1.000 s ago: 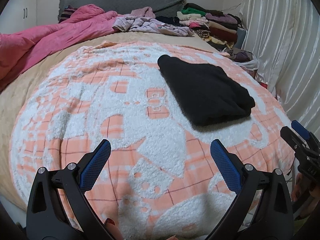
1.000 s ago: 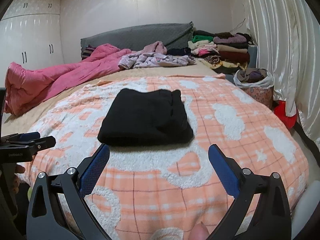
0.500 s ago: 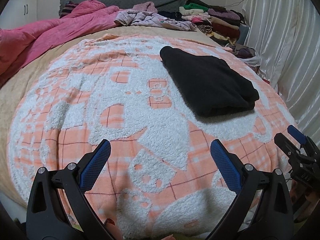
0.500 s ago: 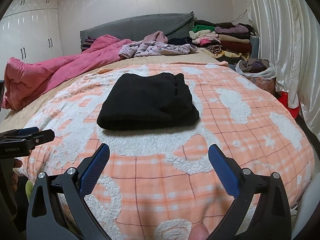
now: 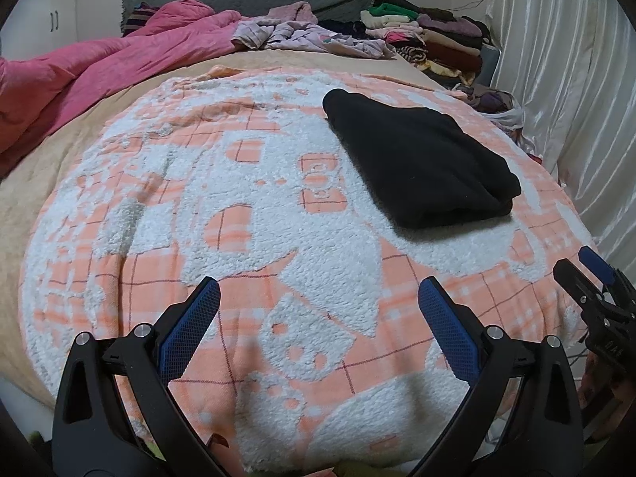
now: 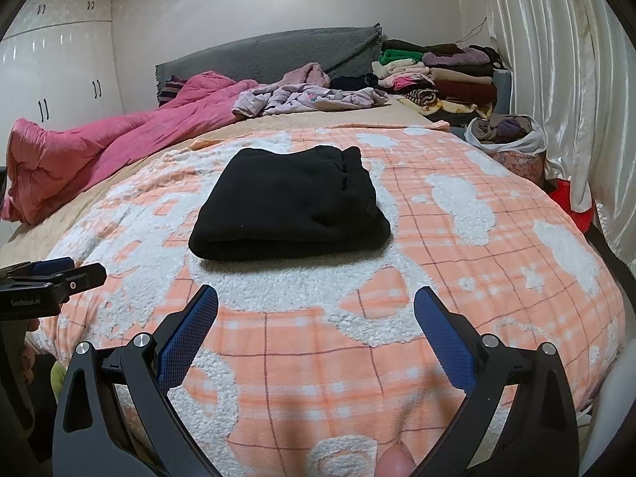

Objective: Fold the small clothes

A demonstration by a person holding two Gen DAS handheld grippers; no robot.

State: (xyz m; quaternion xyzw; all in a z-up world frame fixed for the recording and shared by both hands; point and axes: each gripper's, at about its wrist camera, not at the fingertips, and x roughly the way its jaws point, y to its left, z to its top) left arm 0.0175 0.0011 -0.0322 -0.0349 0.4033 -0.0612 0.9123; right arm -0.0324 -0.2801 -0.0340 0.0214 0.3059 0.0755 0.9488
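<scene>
A folded black garment (image 5: 417,163) lies flat on the orange-and-white fleece blanket (image 5: 238,218), right of centre; in the right wrist view it (image 6: 290,206) lies straight ahead. My left gripper (image 5: 318,298) is open and empty, above the blanket's near edge, well short of the garment. My right gripper (image 6: 316,304) is open and empty, just in front of the garment's folded edge. The right gripper also shows at the right edge of the left wrist view (image 5: 596,290), and the left gripper at the left edge of the right wrist view (image 6: 51,282).
A pink quilt (image 5: 99,67) lies along the left of the bed. Loose lilac clothes (image 6: 310,97) and a stack of folded clothes (image 6: 441,75) sit by the grey headboard (image 6: 270,59). A bag of clothes (image 6: 508,135) and white curtains (image 6: 556,79) stand at right.
Both grippers have drawn back slightly and risen a little; the garment sits a bit farther off and lower in view. Nothing was grasped or moved.
</scene>
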